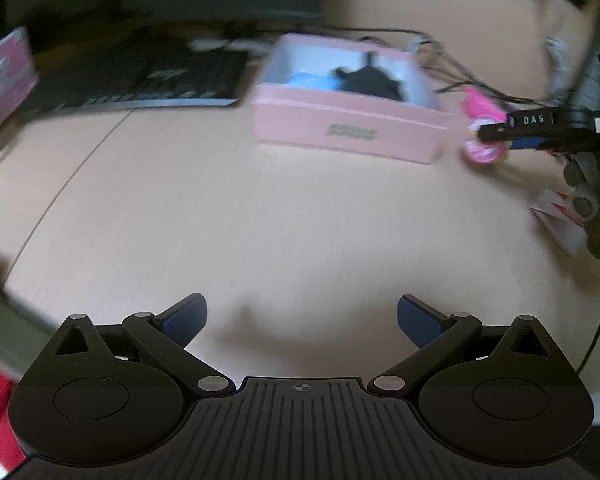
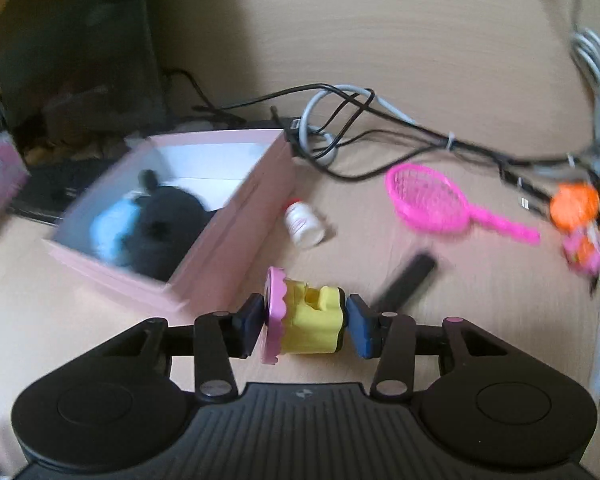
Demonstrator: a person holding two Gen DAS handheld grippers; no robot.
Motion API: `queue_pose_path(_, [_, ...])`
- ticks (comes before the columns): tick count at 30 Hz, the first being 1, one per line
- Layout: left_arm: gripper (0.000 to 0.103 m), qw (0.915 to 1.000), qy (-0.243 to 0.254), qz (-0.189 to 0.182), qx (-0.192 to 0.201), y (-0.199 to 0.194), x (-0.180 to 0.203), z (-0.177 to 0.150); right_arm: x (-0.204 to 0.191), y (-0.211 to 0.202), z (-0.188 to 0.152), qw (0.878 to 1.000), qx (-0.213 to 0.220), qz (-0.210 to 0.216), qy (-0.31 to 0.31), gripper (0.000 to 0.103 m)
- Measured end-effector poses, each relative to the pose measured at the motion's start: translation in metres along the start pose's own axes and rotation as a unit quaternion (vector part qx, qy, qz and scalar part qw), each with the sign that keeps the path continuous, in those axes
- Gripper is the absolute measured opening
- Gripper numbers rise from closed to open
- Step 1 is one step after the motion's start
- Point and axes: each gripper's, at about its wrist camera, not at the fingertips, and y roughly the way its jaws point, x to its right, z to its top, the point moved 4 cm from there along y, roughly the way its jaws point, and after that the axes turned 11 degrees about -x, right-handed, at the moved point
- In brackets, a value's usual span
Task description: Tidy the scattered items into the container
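Note:
In the right wrist view my right gripper (image 2: 306,322) is shut on a yellow toy with a pink scalloped disc (image 2: 308,320), with one blue pad on each end of it. The toy hangs just off the near corner of the pink box (image 2: 236,248), which holds a blue item (image 2: 112,232) and a black item (image 2: 168,228). From the left wrist view the same box (image 1: 352,120) stands mid-table, with the right gripper (image 1: 486,136) and the toy (image 1: 480,152) beside its right end. My left gripper (image 1: 302,320) is open over bare table with nothing between its fingers.
A pink toy racket (image 2: 428,200), a small white bottle (image 2: 304,224), a black bar (image 2: 408,280) and an orange-and-pink toy (image 2: 576,204) lie right of the box. Cables (image 2: 360,120) run behind. A keyboard (image 1: 132,76) and a pink carton (image 1: 4,72) sit at far left.

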Motion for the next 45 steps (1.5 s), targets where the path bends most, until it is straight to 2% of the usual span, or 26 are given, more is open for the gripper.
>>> queue_pose_path(2, [0.103,0.9995,0.026,-0.014,0.011,0.0,0.012,0.003,-0.01,-0.013,-0.016,0.997,-0.024,0.069,0.033,0.044])
queue_pose_path(4, [0.103,0.9985,0.046,-0.013,0.025,0.001,0.022,0.007,-0.021,-0.011,-0.034,0.981,-0.069,0.163,0.08,0.045])
queue_pose_path(6, [0.103,0.9963,0.068,-0.002,0.052,-0.003,0.031,0.01,-0.03,-0.004,-0.049,0.952,-0.108,0.253,0.137,0.045])
queue_pose_path(8, [0.103,0.9926,0.087,0.004,0.085,-0.01,0.039,0.014,-0.036,0.003,-0.059,0.919,-0.129,0.321,0.19,0.045])
queue_pose_path(10, [0.101,0.9903,0.093,-0.003,0.104,-0.014,0.045,0.018,-0.039,0.007,-0.065,0.89,-0.14,0.368,0.228,0.045])
queue_pose_path(11, [0.095,0.9895,0.094,-0.011,0.109,-0.014,0.047,0.021,-0.041,0.007,-0.067,0.884,-0.14,0.379,0.234,0.045])
queue_pose_path(12, [0.089,0.9888,0.096,-0.02,0.112,-0.014,0.05,0.023,-0.043,0.006,-0.067,0.887,-0.138,0.378,0.229,0.045])
queue_pose_path(13, [0.076,0.9883,0.099,-0.028,0.112,-0.014,0.052,0.025,-0.045,0.002,-0.067,0.892,-0.134,0.372,0.218,0.044])
queue_pose_path(15, [0.073,0.9876,0.103,-0.041,0.111,-0.012,0.055,0.028,-0.049,-0.004,-0.066,0.898,-0.126,0.37,0.202,0.044])
queue_pose_path(19, [0.068,0.9854,0.11,-0.055,0.117,-0.009,0.062,0.035,-0.051,-0.016,-0.067,0.897,-0.112,0.382,0.192,0.044])
queue_pose_path(20, [0.061,0.9851,0.114,-0.057,0.115,-0.006,0.064,0.037,-0.05,-0.018,-0.067,0.898,-0.109,0.382,0.19,0.044])
queue_pose_path(24, [0.06,0.9845,0.13,-0.053,0.105,0.004,0.074,0.04,-0.042,-0.014,-0.068,0.905,-0.101,0.366,0.193,0.044])
queue_pose_path(27, [0.06,0.9837,0.16,-0.011,0.081,0.018,0.08,0.04,-0.026,-0.022,-0.07,0.924,-0.077,0.322,0.192,0.049])
queue_pose_path(30, [0.06,0.9803,0.189,0.033,0.047,0.039,0.081,0.038,-0.007,-0.046,-0.067,0.961,-0.025,0.232,0.151,0.056])
queue_pose_path(32, [0.061,0.98,0.192,0.044,0.03,0.052,0.079,0.037,0.002,-0.061,-0.064,0.984,0.01,0.143,0.105,0.064])
queue_pose_path(34, [0.061,0.9815,0.186,0.044,0.017,0.063,0.076,0.038,0.01,-0.069,-0.06,0.996,0.034,0.052,0.065,0.064])
queue_pose_path(35, [0.061,0.9822,0.182,0.044,0.014,0.066,0.075,0.038,0.015,-0.071,-0.056,0.998,0.042,0.013,0.049,0.064])
queue_pose_path(37, [0.065,0.9834,0.176,0.042,0.011,0.068,0.074,0.038,0.024,-0.071,-0.044,0.998,0.049,-0.031,0.037,0.064])
queue_pose_path(39, [0.076,0.9848,0.169,0.038,0.012,0.065,0.072,0.037,0.034,-0.067,-0.029,0.997,0.047,-0.035,0.04,0.063])
queue_pose_path(45, [0.091,0.9908,0.13,0.035,0.012,0.05,0.065,0.032,0.055,-0.003,0.021,0.996,0.003,-0.052,0.076,0.063])
